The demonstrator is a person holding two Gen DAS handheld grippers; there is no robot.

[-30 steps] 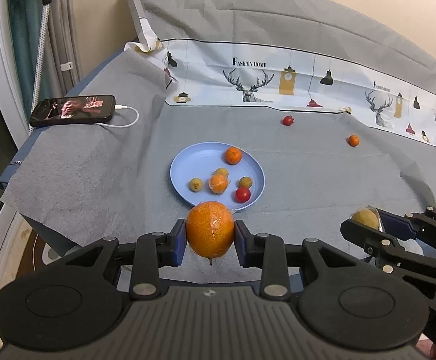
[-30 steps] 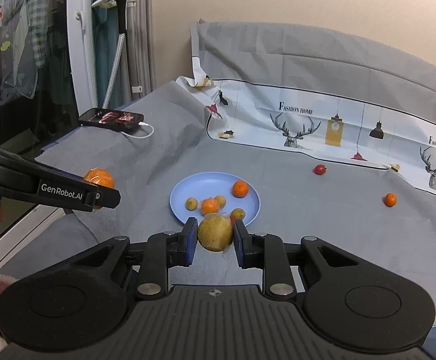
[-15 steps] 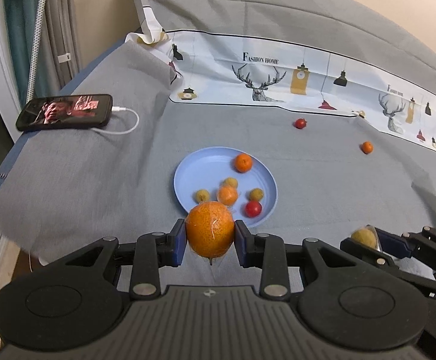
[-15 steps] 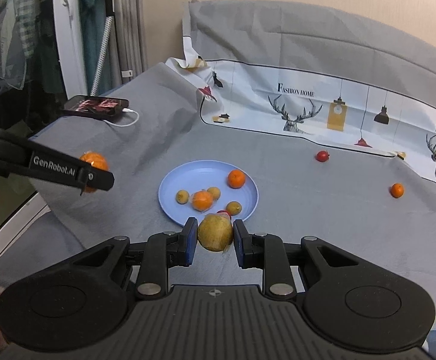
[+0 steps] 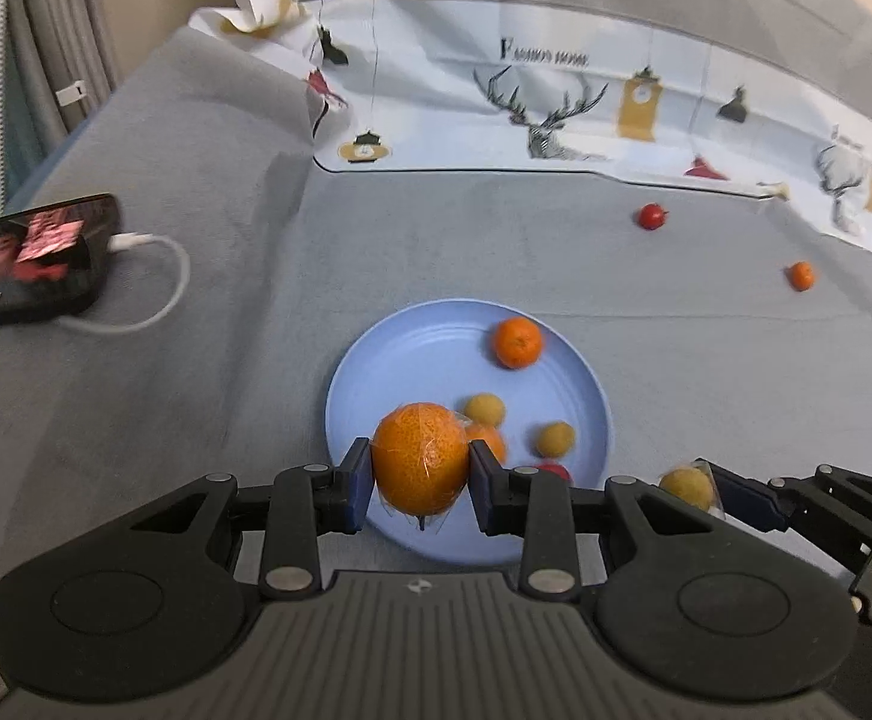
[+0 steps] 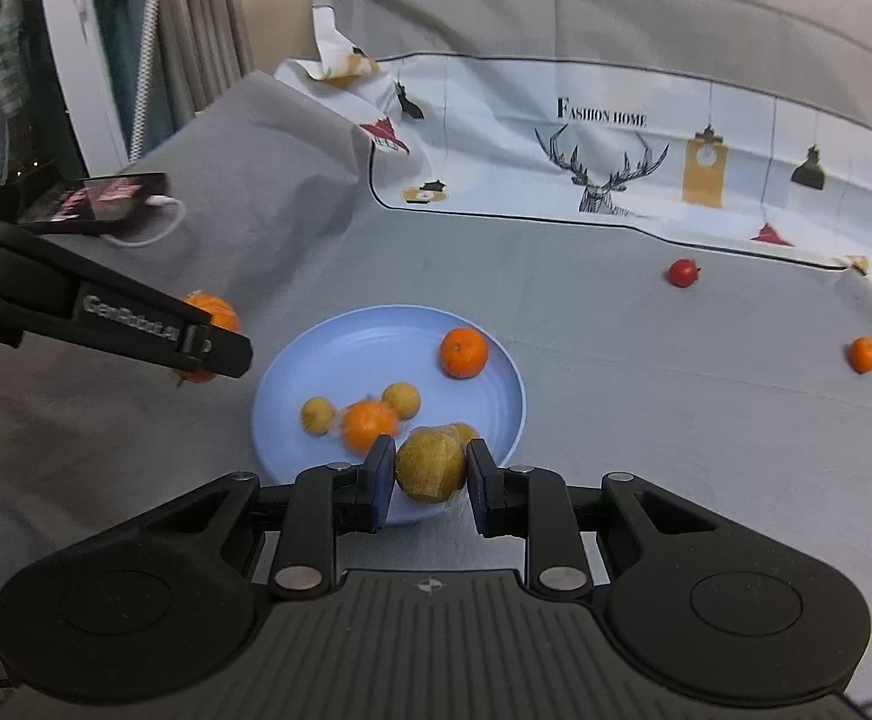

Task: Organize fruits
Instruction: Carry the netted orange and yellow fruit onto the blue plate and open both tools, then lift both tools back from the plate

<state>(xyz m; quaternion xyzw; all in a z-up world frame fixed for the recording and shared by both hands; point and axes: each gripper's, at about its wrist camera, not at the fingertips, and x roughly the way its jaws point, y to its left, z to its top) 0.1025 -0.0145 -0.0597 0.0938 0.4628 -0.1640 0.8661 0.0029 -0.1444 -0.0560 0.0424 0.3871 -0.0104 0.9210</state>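
Grey cloth [image 5: 496, 264] over table, deer-print sheet [image 5: 556, 114], curtain [image 6: 207, 30] left

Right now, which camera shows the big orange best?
The left wrist view. There the big orange sits in the middle, close up, clamped in the left hand-held gripper, wrapped in clear film. The right wrist view shows only part of it, mostly hidden behind that gripper's black finger.
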